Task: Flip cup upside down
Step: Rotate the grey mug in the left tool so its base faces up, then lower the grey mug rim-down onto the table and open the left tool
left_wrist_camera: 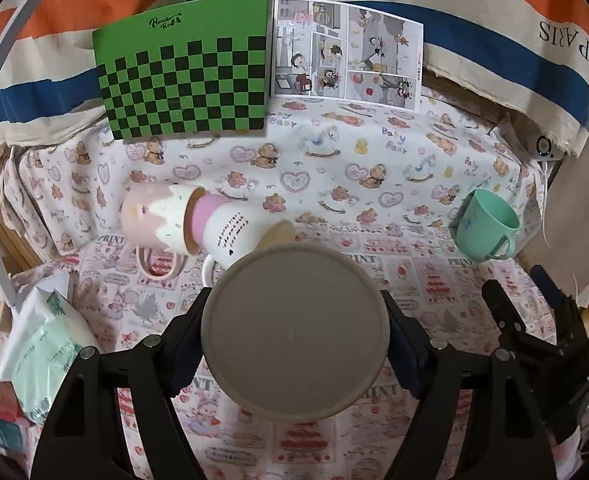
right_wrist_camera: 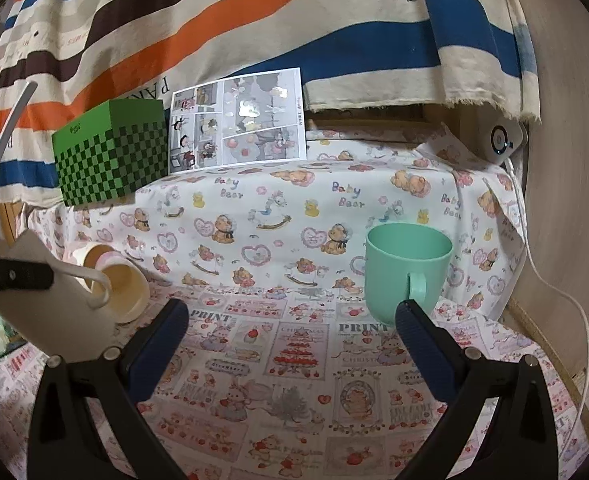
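Observation:
My left gripper is shut on a white cup, held above the table with its flat base toward the camera; the cup also shows at the left of the right wrist view, with its handle. A mint green cup stands upright, mouth up, on the patterned cloth; it also shows at the right of the left wrist view. My right gripper is open and empty, with its right fingertip just in front of the green cup's handle.
A pink cup lies on its side with a white and pink cup nested in it. A green checkered box and a comic sheet stand at the back. A tissue pack lies at the left. A white device with a cable sits at the right.

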